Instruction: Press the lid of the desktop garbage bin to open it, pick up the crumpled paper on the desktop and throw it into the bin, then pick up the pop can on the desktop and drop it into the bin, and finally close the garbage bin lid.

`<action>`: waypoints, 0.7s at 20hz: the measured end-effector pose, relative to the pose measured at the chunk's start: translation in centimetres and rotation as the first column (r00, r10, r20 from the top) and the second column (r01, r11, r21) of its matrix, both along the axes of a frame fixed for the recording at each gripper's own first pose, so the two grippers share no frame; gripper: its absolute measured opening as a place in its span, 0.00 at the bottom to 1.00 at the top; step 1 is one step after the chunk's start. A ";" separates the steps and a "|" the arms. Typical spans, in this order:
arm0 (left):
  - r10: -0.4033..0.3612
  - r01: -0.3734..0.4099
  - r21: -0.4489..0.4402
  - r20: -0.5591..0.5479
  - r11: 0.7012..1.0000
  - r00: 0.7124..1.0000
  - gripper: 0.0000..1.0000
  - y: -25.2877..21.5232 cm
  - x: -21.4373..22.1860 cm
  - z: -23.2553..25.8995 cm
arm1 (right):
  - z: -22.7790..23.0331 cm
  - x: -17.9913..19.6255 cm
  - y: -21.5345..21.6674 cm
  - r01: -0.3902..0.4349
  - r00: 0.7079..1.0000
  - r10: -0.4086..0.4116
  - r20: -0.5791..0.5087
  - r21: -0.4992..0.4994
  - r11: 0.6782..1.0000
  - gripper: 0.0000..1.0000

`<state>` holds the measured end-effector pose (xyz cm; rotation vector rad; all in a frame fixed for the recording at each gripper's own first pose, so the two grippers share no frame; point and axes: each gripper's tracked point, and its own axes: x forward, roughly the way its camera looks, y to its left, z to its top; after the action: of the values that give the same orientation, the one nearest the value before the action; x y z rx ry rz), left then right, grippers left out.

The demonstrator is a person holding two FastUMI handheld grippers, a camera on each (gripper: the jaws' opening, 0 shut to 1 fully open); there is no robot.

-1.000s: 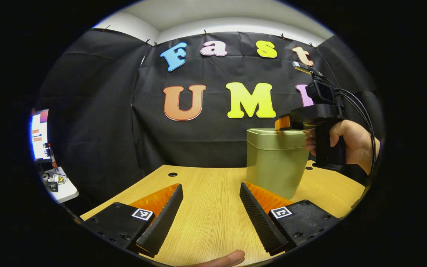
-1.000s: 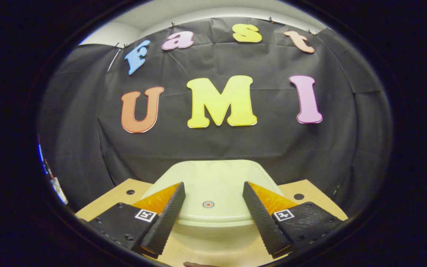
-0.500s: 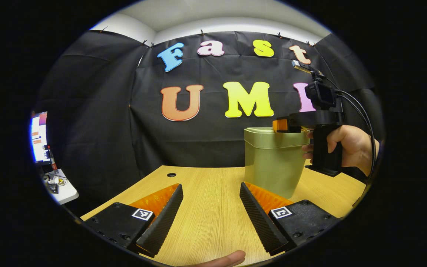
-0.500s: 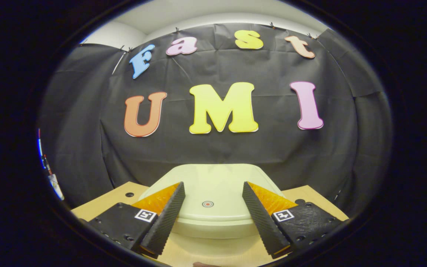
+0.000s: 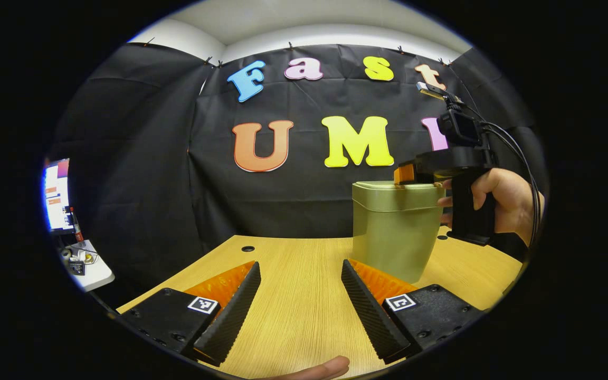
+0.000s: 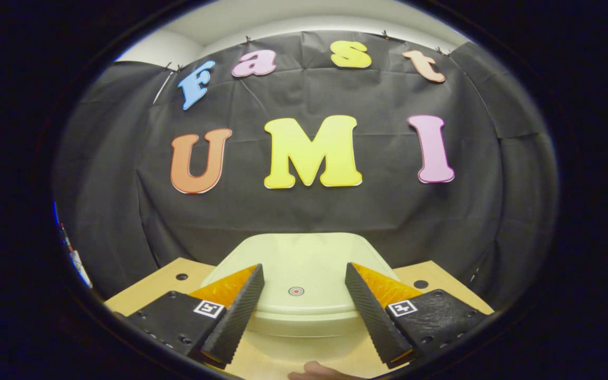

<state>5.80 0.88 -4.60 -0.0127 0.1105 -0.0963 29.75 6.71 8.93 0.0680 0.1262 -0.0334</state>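
While the wooden desk (image 5: 293, 295) spreads wide beneath you, the pale green garbage bin (image 5: 393, 232) stands on its right side with its lid (image 6: 298, 264) closed. Your right gripper (image 6: 301, 311) hovers just above that lid, fingers spread apart and grasping nothing. Your left gripper (image 5: 298, 311) waits low over the bare desk, likewise released and empty. Judging by this, you are either about to press the lid open or have just closed it.

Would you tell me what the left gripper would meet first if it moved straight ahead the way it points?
Probably nothing nearby: the left gripper faces bare table, then the black cloth wall. The garbage bin stands off to its right.
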 end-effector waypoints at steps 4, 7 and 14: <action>0.003 -0.003 -0.003 -0.005 1.000 1.000 0.99 0.0 0.2 -0.3 | 0.2 -1.3 0.0 -0.037 0.999 0.037 -0.010 -0.022 0.999 0.95; 0.003 -0.003 0.003 -0.016 1.000 1.000 0.99 -0.3 0.4 -0.7 | 0.3 -3.6 -0.3 -0.064 0.998 0.064 -0.001 -0.064 0.996 0.96; 0.000 0.001 0.046 -0.021 0.999 1.000 0.99 -1.6 0.1 -1.7 | -1.0 -11.8 -2.9 -0.087 0.992 0.082 0.093 0.050 0.995 0.96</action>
<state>5.87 -0.74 -6.32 0.0327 0.1333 -0.0944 17.99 3.79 7.95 0.1184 0.0387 0.0583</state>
